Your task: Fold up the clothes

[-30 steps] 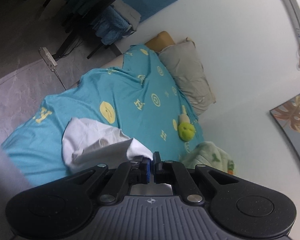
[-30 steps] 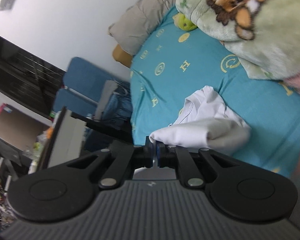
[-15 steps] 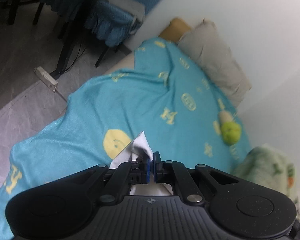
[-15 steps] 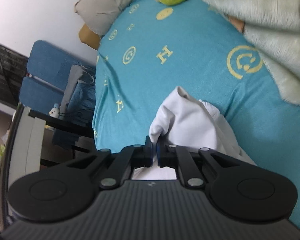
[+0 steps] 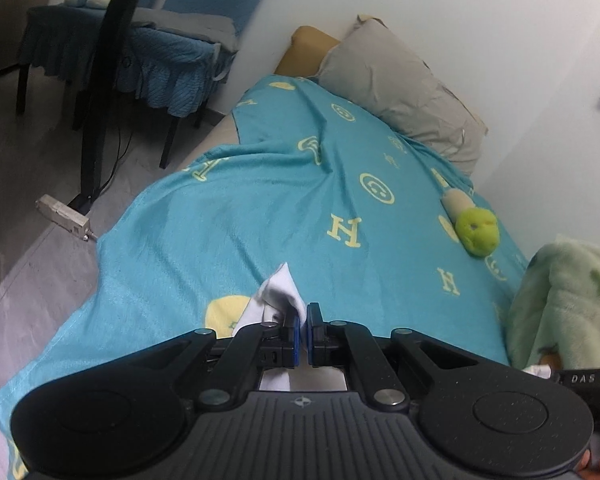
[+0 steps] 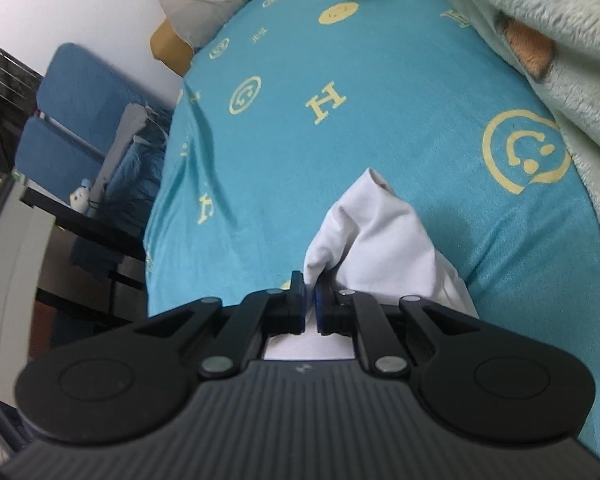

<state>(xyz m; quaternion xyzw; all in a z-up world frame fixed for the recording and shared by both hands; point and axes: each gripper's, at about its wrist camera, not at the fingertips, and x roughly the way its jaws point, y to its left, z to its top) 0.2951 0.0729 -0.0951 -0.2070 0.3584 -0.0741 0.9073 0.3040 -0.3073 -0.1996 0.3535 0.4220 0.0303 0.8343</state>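
Both grippers, left (image 5: 303, 322) & right (image 6: 310, 300), jaws pinched tight on the white shirt (image 6: 376, 236), cloth bunched just ahead of the tips over the blue bedsheet (image 5: 268, 216), looks like the lift-&-spread step, next needs pulling apart w/ even tension.

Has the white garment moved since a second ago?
Yes. In the left wrist view the white garment lay bunched on the blue sheet; now both shut grippers hold it, only a small peak showing above the left gripper.
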